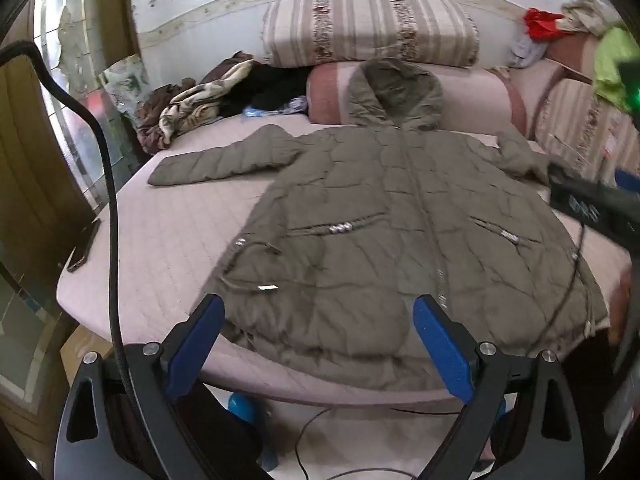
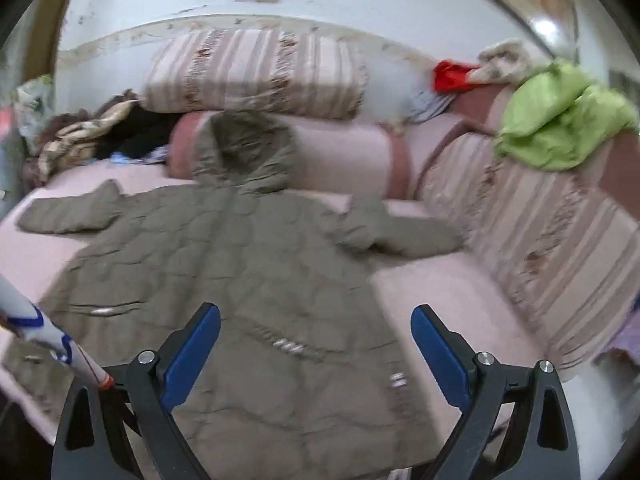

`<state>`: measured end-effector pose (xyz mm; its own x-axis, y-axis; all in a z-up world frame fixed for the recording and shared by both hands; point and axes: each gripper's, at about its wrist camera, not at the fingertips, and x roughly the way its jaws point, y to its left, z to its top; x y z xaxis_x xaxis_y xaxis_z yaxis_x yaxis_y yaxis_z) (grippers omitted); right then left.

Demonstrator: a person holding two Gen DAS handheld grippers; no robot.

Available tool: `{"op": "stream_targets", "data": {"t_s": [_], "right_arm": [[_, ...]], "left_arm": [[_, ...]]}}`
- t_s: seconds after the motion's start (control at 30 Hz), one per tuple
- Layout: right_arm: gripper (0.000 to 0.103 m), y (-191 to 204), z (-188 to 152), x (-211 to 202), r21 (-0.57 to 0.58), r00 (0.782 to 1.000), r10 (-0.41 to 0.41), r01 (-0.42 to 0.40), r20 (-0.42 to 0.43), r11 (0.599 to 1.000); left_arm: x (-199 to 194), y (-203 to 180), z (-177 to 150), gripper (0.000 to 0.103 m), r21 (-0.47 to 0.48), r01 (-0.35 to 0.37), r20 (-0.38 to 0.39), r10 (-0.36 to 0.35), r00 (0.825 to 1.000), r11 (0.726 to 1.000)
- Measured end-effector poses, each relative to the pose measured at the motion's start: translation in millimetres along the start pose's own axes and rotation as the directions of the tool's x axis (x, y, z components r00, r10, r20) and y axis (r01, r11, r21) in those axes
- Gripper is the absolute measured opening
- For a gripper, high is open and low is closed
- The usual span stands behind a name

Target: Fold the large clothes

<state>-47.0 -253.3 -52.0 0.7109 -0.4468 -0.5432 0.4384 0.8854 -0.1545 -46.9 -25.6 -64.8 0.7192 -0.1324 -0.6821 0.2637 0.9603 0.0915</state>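
An olive quilted hooded coat [image 1: 384, 216] lies spread flat, front up, on a pink mattress [image 1: 168, 236], hood toward the cushions, both sleeves stretched out. It also shows in the right wrist view [image 2: 240, 264]. My left gripper [image 1: 318, 312] is open and empty, hovering above the coat's hem near the mattress's front edge. My right gripper [image 2: 316, 320] is open and empty above the coat's lower right side. The right gripper's body shows at the right edge of the left wrist view [image 1: 592, 200].
Striped cushions [image 1: 368, 26] and a pink bolster [image 1: 472, 98] line the back; another striped cushion [image 2: 552, 248] lines the right. Crumpled clothes [image 1: 208, 98] lie at back left. A green cloth [image 2: 560, 120] and red cloth [image 2: 452, 74] sit at right. A phone [image 1: 84, 246] lies at the mattress's left edge. A cable [image 1: 108, 168] hangs at left.
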Motion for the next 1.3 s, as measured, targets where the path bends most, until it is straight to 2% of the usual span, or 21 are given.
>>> {"op": "stream_targets", "data": {"t_s": [0.03, 0.07, 0.13, 0.2, 0.3, 0.4, 0.43, 0.57, 0.63, 0.67, 0.73, 0.83, 0.93, 1.03, 1.1, 1.2, 1.3], "right_arm": [[0.101, 8, 9, -2, -0.002, 0.999, -0.033, 0.033, 0.017, 0.999], [0.101, 5, 12, -3, 0.007, 0.999, -0.027, 0.027, 0.025, 1.0], [0.101, -4, 17, -3, 0.038, 0.998, 0.036, -0.038, 0.041, 0.999], [0.101, 6, 26, -6, 0.072, 0.998, 0.051, -0.054, 0.049, 0.996], [0.099, -5, 28, -8, 0.108, 0.993, 0.096, -0.104, 0.075, 0.989], [0.099, -11, 26, -14, 0.134, 0.987, 0.117, -0.132, 0.114, 0.982], [0.099, -2, 27, -17, 0.144, 0.986, 0.109, -0.127, 0.122, 0.981], [0.099, -8, 34, -26, 0.188, 0.977, 0.134, -0.165, 0.167, 0.968], [0.099, -12, 36, -31, 0.211, 0.969, 0.157, -0.197, 0.192, 0.957], [0.098, -13, 36, -34, 0.221, 0.965, 0.166, -0.211, 0.205, 0.952], [0.098, -13, 35, -38, 0.232, 0.96, 0.176, -0.226, 0.218, 0.946], [0.098, -8, 32, -43, 0.246, 0.954, 0.196, -0.251, 0.228, 0.936], [0.098, -6, 26, -47, 0.262, 0.954, 0.203, -0.259, 0.222, 0.93], [0.098, -5, 21, -49, 0.263, 0.964, 0.165, -0.218, 0.209, 0.94], [0.098, -9, 20, -50, 0.276, 0.968, 0.136, -0.192, 0.212, 0.942], [0.097, -21, 20, -55, 0.321, 0.945, 0.213, -0.287, 0.248, 0.902], [0.096, -25, 20, -62, 0.343, 0.91, 0.281, -0.38, 0.305, 0.859]], "left_arm": [[-3, -3, -3, 0.096, 0.009, 0.013, 0.006, -0.013, 1.0, 1.0], [-6, -5, -5, 0.096, 0.016, 0.024, 0.01, -0.024, 1.0, 1.0], [-12, -8, -7, 0.096, 0.028, 0.046, 0.022, -0.046, 0.999, 0.999], [-17, -8, -8, 0.096, 0.029, 0.067, 0.035, -0.068, 0.997, 0.997], [-21, -10, -15, 0.096, 0.027, 0.098, 0.048, -0.099, 0.994, 0.995], [-23, -6, -14, 0.096, 0.009, 0.124, 0.059, -0.124, 0.991, 0.992], [-23, -5, -13, 0.096, 0.002, 0.136, 0.059, -0.135, 0.989, 0.991], [-19, -3, -12, 0.095, -0.009, 0.182, 0.037, -0.182, 0.983, 0.983], [-25, -5, -9, 0.095, 0.007, 0.193, 0.068, -0.193, 0.979, 0.981], [-35, -8, -24, 0.096, 0.016, 0.192, 0.105, -0.193, 0.976, 0.981], [-46, -7, -22, 0.096, 0.031, 0.19, 0.159, -0.192, 0.968, 0.981], [-52, -3, -14, 0.096, 0.039, 0.145, 0.208, -0.15, 0.967, 0.989], [-47, 9, -1, 0.096, 0.018, 0.121, 0.196, -0.122, 0.973, 0.992], [-43, 29, 14, 0.096, -0.044, 0.103, 0.181, -0.094, 0.979, 0.994], [-39, 41, 22, 0.096, -0.085, 0.066, 0.193, -0.048, 0.98, 0.994], [-36, 53, 30, 0.096, -0.118, -0.019, 0.228, 0.045, 0.973, 0.993], [-32, 61, 36, 0.096, -0.13, -0.046, 0.23, 0.075, 0.97, 0.99]]}}
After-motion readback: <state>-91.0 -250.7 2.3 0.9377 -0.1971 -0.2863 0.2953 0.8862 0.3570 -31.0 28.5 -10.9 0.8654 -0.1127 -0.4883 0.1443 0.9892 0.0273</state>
